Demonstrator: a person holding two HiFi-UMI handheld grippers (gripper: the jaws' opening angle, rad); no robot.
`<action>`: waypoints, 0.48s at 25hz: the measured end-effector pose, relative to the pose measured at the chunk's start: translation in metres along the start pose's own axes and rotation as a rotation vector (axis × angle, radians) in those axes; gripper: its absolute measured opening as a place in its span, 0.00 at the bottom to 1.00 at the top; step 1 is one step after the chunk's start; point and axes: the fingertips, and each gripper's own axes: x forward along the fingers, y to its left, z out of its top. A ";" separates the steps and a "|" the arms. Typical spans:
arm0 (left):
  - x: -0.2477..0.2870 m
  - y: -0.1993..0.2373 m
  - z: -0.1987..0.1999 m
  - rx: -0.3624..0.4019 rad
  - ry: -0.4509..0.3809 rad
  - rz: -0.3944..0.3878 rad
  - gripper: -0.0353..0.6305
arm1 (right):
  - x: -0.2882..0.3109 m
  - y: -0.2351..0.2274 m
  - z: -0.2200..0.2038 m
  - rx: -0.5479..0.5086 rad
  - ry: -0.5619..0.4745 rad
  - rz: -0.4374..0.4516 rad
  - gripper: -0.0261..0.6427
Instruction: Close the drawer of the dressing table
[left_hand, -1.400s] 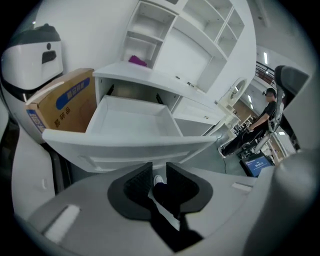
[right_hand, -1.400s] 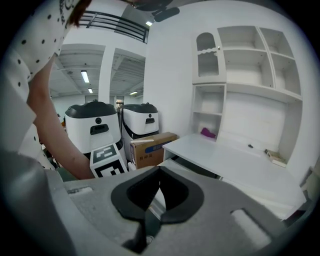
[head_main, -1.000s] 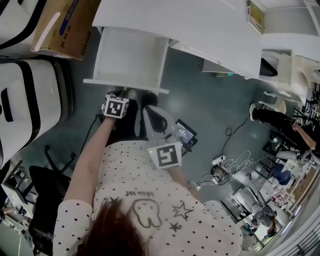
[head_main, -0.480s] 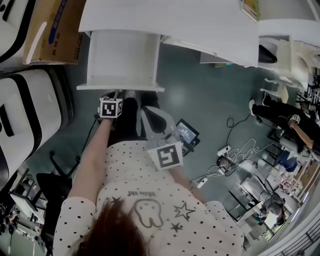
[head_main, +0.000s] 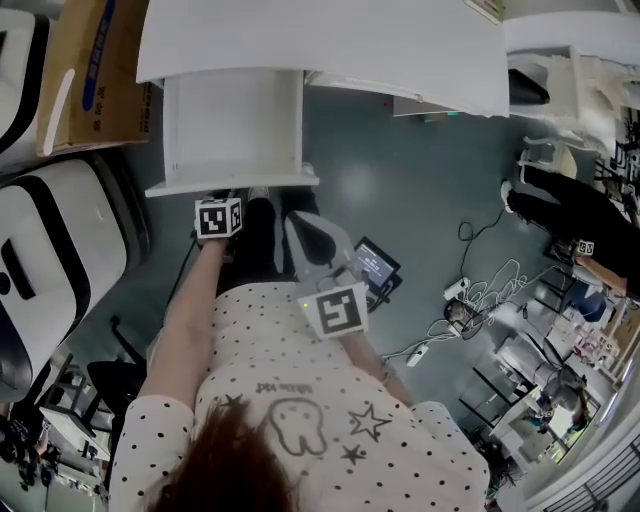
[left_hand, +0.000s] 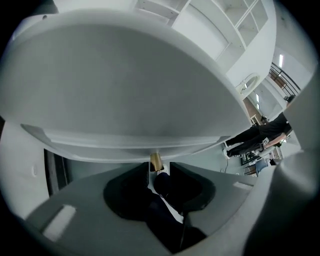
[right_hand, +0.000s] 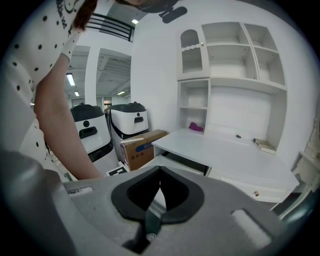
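A grey-green floor (head_main: 400, 200) lay below us in the head view, with the white dressing table (head_main: 330, 45) along the top edge. Its drawer (head_main: 232, 120) stood pulled well out over the floor. Left of it sat a cardboard box (head_main: 85, 70) and 2 white machines (head_main: 60, 250), and loose cables (head_main: 480, 295) trailed at the right. Our left gripper (head_main: 228, 200) was tucked against the drawer's front edge. Our right gripper (head_main: 300, 228) hung near it on the right, apart from the drawer.

In the left gripper view, the drawer's pale front filled the upper half. 1 brass knob (left_hand: 156, 162) hung beneath it, right at the tips of the left gripper (left_hand: 159, 172). Those jaws had just been opening and stood apart. The knob sat between them, released rather than clamped.

In the right gripper view, the dressing table (right_hand: 225, 150) stood ahead under a white shelf unit (right_hand: 232, 55). The drawer (right_hand: 167, 160) jutted out at its left end, with the cardboard box (right_hand: 142, 147) and the 2 machines (right_hand: 130, 125) beyond. Our bare arm (right_hand: 60, 125) crossed the left side. The right gripper (right_hand: 160, 175) was clenched, its jaws meeting tip to tip with nothing between them.
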 end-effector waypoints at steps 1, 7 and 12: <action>0.001 0.000 0.000 -0.006 0.002 -0.001 0.25 | 0.000 -0.002 0.000 0.004 0.001 -0.005 0.04; 0.012 0.003 -0.003 -0.069 0.011 -0.022 0.20 | 0.002 -0.008 -0.001 0.004 0.015 -0.018 0.04; 0.013 0.002 -0.001 -0.075 0.024 -0.008 0.17 | 0.003 -0.014 0.004 0.002 0.005 -0.023 0.04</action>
